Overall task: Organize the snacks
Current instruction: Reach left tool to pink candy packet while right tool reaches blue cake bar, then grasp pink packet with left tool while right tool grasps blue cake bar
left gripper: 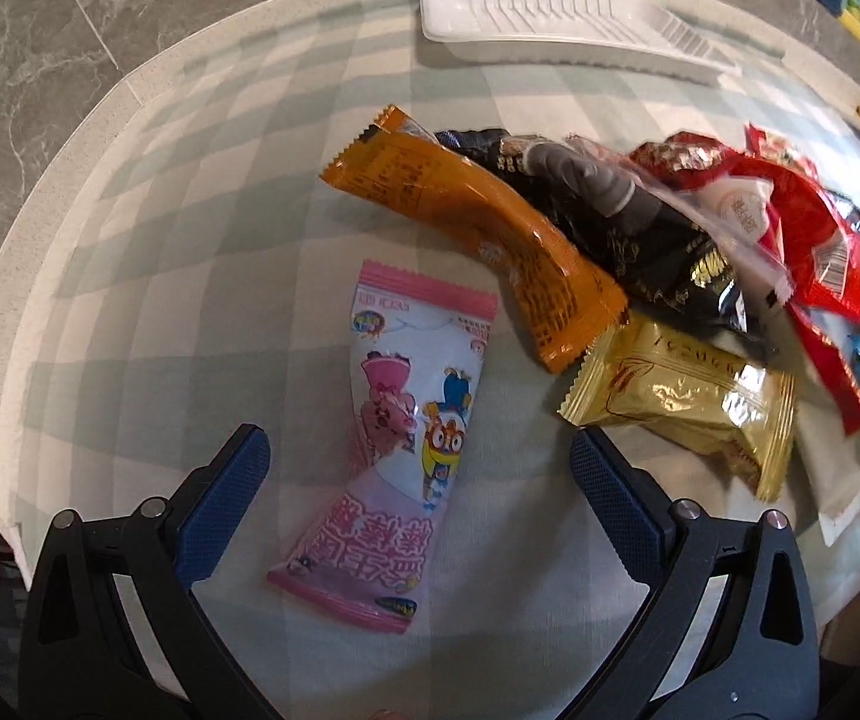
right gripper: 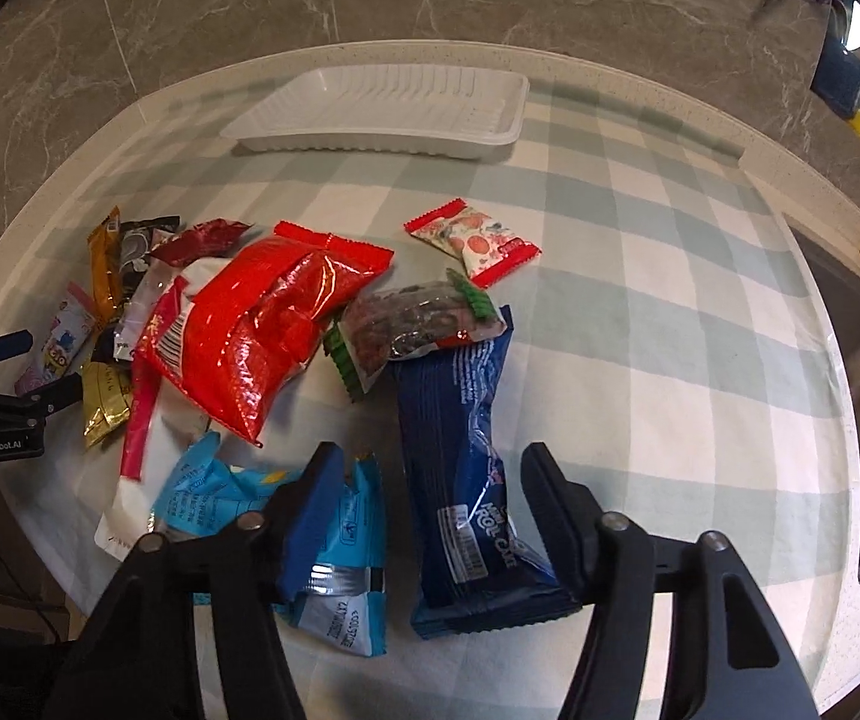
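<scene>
Both fisheye views are evenly lit by soft daylight, fairly bright at the centre and darkening to black at the rounded corners. Straight lines bow strongly near the edges, so the round white table (right gripper: 640, 84) with its pale green checked cloth looks domed. Glare streaks the shiny red plastic snack bag (right gripper: 262, 324) and the crinkled gold foil packet (left gripper: 688, 402). Soft shadows lie under the white ribbed plastic tray (right gripper: 382, 114). In the left wrist view, the packets at the right edge are smeared by motion blur; the centre stays sharp.
</scene>
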